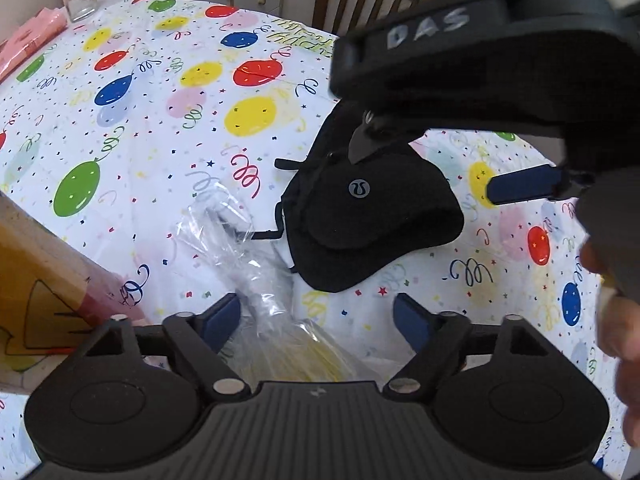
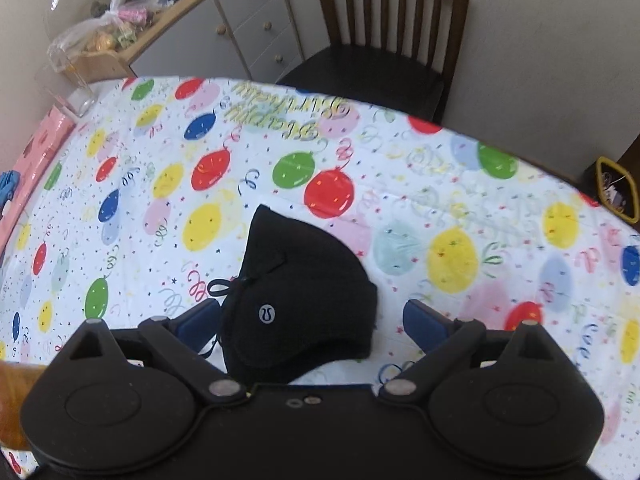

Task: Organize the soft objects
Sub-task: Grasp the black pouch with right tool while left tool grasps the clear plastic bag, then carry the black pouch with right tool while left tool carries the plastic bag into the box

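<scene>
Both grippers spread, nothing clamped. Left gripper (image 1: 318, 316) sits low centre in its own view, blue pads either side of a clear cellophane bag (image 1: 256, 264) with something yellow inside; pads not pressing on it. Right gripper (image 2: 314, 322) low centre in its view, jaws wide, straddling the near part of the black fleece hat (image 2: 304, 292); left pad just beside the hat edge, contact unclear, right pad apart from it.

Hat lies flat on the balloon-print tablecloth (image 2: 400, 184), round logo patch facing up, black cord loop trailing off its left side. In the left wrist view the hat (image 1: 372, 216) is centre-right, bag just left of and below it, right gripper body filling upper right above the hat.

Cardboard box (image 1: 36, 280) at left edge. Drinking glass (image 2: 68, 92) upper left on the table. Wooden chair (image 2: 392, 24) top centre behind the table; cabinet with knobbed drawers (image 2: 248, 28) upper left.
</scene>
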`<act>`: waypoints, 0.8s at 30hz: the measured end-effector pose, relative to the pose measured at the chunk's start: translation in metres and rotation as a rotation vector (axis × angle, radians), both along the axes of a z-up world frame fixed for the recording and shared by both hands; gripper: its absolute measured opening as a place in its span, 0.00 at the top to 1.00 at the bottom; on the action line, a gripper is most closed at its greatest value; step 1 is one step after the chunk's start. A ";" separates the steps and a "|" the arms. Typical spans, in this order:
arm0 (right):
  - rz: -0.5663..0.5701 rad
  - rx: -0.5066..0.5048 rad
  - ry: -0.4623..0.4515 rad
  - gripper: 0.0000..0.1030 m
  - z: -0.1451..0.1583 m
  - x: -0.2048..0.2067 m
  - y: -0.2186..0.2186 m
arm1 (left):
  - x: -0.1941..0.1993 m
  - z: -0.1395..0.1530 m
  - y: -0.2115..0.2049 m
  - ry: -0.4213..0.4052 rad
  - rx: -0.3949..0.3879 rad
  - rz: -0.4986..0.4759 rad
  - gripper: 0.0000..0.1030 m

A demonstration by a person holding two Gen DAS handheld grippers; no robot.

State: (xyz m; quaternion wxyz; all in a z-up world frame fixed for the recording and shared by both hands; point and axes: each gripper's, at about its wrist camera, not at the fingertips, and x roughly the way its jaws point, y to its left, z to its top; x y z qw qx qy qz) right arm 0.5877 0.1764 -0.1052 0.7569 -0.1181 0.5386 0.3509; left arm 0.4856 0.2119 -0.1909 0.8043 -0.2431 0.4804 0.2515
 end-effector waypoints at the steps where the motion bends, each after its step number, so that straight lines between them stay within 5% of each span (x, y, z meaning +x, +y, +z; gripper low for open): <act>1: 0.002 -0.010 0.009 0.08 -0.005 0.002 0.003 | 0.000 -0.002 0.001 0.001 -0.004 0.007 0.26; 11: 0.044 -0.067 0.035 0.29 -0.033 0.001 0.016 | -0.009 -0.002 -0.003 -0.014 0.073 0.019 0.53; 19: 0.035 -0.146 -0.076 0.79 -0.037 -0.009 0.011 | -0.014 -0.003 0.001 -0.019 0.089 0.035 0.69; 24: -0.025 -0.102 -0.108 0.91 -0.027 -0.012 -0.003 | -0.020 0.000 0.004 -0.041 0.072 0.045 0.74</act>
